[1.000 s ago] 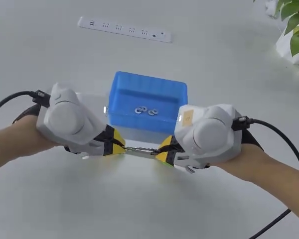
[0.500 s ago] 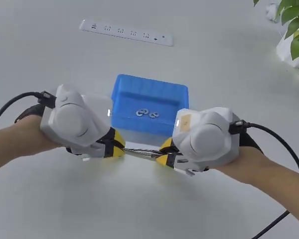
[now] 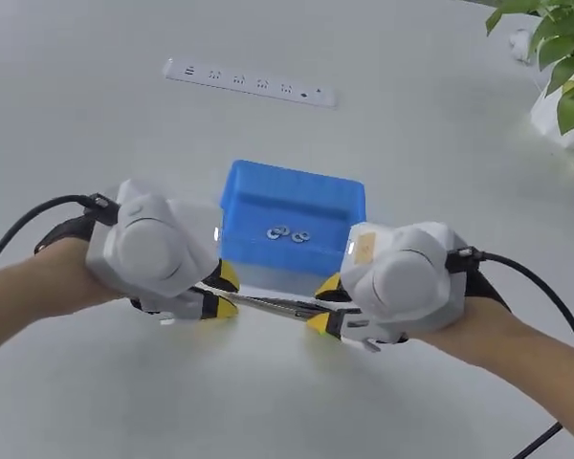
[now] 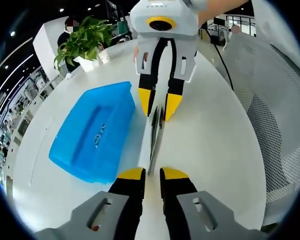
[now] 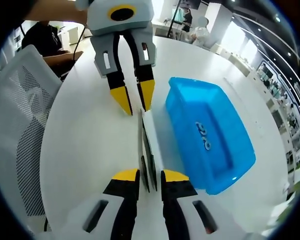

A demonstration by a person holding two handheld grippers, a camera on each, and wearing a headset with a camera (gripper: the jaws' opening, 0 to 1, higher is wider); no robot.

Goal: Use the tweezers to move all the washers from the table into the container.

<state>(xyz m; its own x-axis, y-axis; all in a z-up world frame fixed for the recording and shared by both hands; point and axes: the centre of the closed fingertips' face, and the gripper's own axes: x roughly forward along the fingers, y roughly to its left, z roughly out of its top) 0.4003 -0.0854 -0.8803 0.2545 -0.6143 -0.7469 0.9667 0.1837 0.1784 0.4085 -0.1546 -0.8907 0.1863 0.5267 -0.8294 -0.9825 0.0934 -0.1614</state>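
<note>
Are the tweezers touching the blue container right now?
Apart. The right gripper view shows a strip of white table between the tweezers and the near wall of the blue container; the left gripper view shows the same gap.

Work surface as I see it through the headset camera: a pale grey table (image 3: 411, 143) bearing a blue container (image 3: 292, 178) near its middle, a white power strip (image 3: 249, 82) lying flat beyond it, and a potted plant (image 3: 560, 24) at the far right.

Open-plan office/lab: white table (image 3: 96, 124) w/ power strip (image 3: 249, 83), mesh chair (image 5: 20, 125), potted plant (image 4: 85, 37), ceiling spotlights (image 4: 61, 9).
</note>
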